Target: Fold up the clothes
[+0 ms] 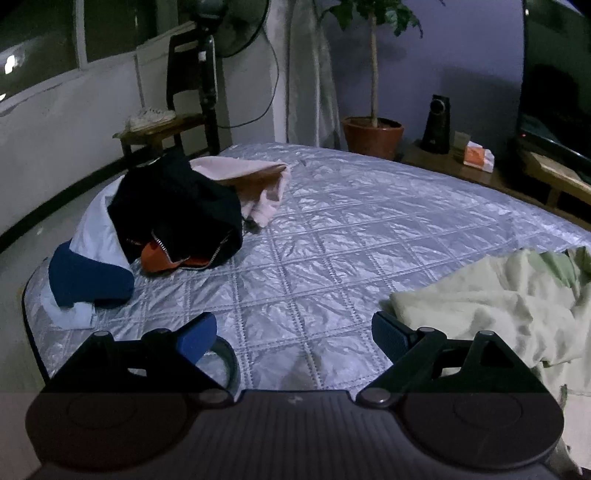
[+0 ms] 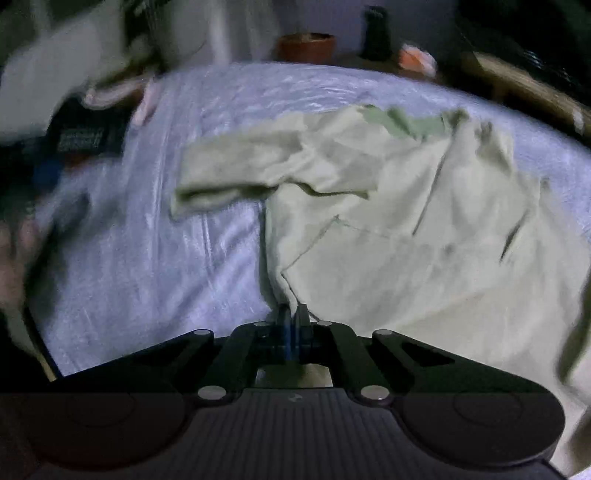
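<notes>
Two tongs are in your hands, and they stand differently. Your left tongs [image 1: 293, 334] hover spread wide over the silver quilted bed [image 1: 332, 229], nothing between the blue pads [image 1: 197, 332]; the right-hand pad sits just beside the near corner of the pale green garment [image 1: 487, 306]. Your right tongs [image 2: 293, 321] are pressed together, pinching a gathered fold at the near edge of that same pale green garment [image 2: 388, 229], which lies spread and rumpled across the right half of the bed [image 2: 155, 258], one sleeve reaching out to the left. The right wrist view is blurred, so finer detail of the grip is hard to read.

At the far left of the bed you have a heap of other clothes [image 1: 147, 236]: a black zipped jacket with orange lining on top, a white and navy piece under it, a beige piece behind. Beyond the bed stand a potted plant [image 1: 373, 136], a fan [image 1: 221, 33] and a wooden chair [image 1: 162, 129].
</notes>
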Demonstrator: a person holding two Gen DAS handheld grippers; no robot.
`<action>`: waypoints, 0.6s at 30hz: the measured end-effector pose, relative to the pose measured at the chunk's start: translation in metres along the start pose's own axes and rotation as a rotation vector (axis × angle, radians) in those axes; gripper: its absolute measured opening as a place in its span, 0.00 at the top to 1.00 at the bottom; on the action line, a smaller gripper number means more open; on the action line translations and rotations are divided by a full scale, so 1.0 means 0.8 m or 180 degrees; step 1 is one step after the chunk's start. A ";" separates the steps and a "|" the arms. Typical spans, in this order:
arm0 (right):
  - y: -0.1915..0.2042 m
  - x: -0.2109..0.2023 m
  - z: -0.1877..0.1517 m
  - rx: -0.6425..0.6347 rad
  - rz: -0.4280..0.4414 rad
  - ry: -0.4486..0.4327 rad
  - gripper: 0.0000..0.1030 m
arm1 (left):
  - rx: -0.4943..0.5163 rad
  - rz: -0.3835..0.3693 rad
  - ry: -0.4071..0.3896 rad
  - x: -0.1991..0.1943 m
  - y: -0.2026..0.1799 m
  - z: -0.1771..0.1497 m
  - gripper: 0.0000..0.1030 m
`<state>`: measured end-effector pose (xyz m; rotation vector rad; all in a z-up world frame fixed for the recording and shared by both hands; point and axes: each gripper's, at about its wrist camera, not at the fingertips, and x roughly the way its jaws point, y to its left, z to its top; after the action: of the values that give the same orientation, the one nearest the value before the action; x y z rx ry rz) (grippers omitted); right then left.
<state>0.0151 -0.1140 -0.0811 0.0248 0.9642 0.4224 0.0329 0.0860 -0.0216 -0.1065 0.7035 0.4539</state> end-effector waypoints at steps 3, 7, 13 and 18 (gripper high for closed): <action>0.019 0.012 0.009 0.0358 0.0344 0.0009 0.98 | -0.0074 0.0067 -0.0054 -0.002 0.006 0.002 0.13; 0.063 0.024 0.022 0.0060 0.1004 0.0263 0.94 | -0.0219 0.0260 -0.0114 -0.002 0.022 0.007 0.13; 0.056 -0.005 0.096 -0.0397 0.0636 -0.0427 0.64 | -0.0371 0.0462 -0.0117 0.002 0.041 0.011 0.13; 0.109 0.059 0.139 -0.1469 0.0522 -0.0447 0.44 | -0.0358 0.0492 -0.0107 0.004 0.043 0.012 0.13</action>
<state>0.0978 0.0014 -0.0368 -0.2829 0.7113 0.7768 0.0255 0.1206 -0.0141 -0.1505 0.6555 0.6424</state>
